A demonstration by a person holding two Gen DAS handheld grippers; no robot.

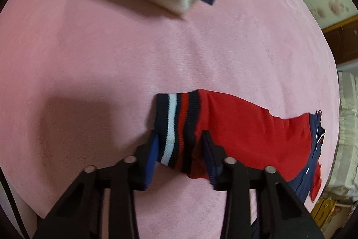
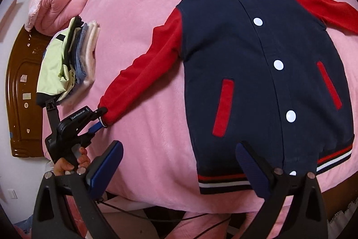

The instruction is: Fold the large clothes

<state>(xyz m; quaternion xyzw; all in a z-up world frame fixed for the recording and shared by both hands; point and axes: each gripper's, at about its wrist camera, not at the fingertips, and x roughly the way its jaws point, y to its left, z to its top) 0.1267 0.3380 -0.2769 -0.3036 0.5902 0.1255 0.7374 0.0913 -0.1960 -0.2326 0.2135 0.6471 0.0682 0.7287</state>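
Left gripper (image 1: 179, 149) pinching striped sleeve cuff (image 1: 176, 127); right gripper (image 2: 179, 169) open above jacket (image 2: 257, 73) hem, 6 o'clock on pink bed (image 2: 138, 15). Folded stack (image 2: 73, 59) at 9 o'clock. Risk: shallow cuff bite may slip, dropping sleeve mid-fold.

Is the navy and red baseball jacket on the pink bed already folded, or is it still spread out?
Spread out. The navy and red baseball jacket lies flat on the pink bed cover, front up, snaps closed, both red sleeves extended sideways.

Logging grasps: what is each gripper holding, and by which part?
Left gripper pinches the jacket by its striped sleeve cuff; right gripper is open, empty.
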